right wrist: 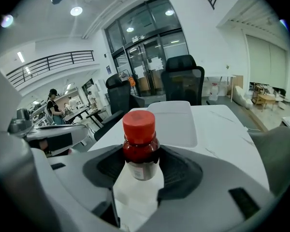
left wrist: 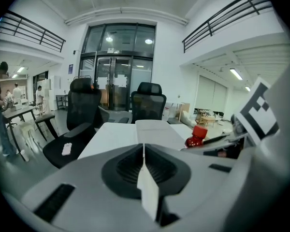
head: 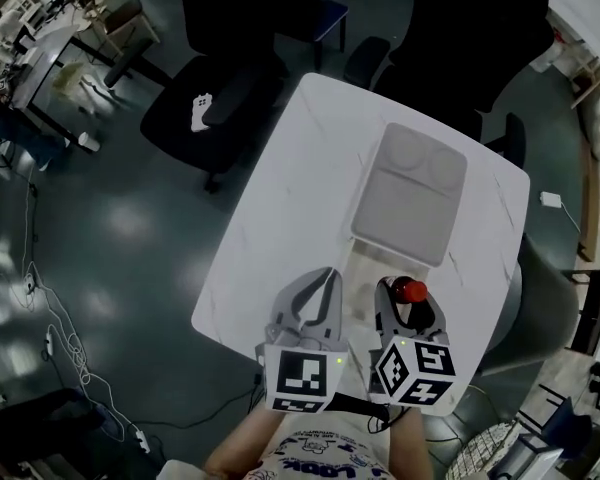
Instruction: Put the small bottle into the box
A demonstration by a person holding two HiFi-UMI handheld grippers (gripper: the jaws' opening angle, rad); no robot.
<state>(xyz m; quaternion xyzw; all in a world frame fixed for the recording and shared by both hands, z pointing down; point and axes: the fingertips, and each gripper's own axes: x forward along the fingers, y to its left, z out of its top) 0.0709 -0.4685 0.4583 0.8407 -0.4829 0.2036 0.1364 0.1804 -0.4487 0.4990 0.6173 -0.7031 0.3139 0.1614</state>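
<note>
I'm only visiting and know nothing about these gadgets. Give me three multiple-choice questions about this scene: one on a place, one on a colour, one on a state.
1. Where is the small bottle? A on a shelf; B in the right gripper; C in a sink.
2. Its cap is: A red; B blue; C green.
3. The left gripper is: A wide open; B shut, empty; C shut on a cup.
Answers: B, the jaws clamp its body; A, it is plainly red; B, the jaws meet with nothing between.

A white table (head: 270, 228) stands on a dark glossy floor (head: 130, 268), with a black office chair (head: 225, 78) and a second chair (head: 470, 38) at its far side and loose cables (head: 65, 343) at left.
</note>
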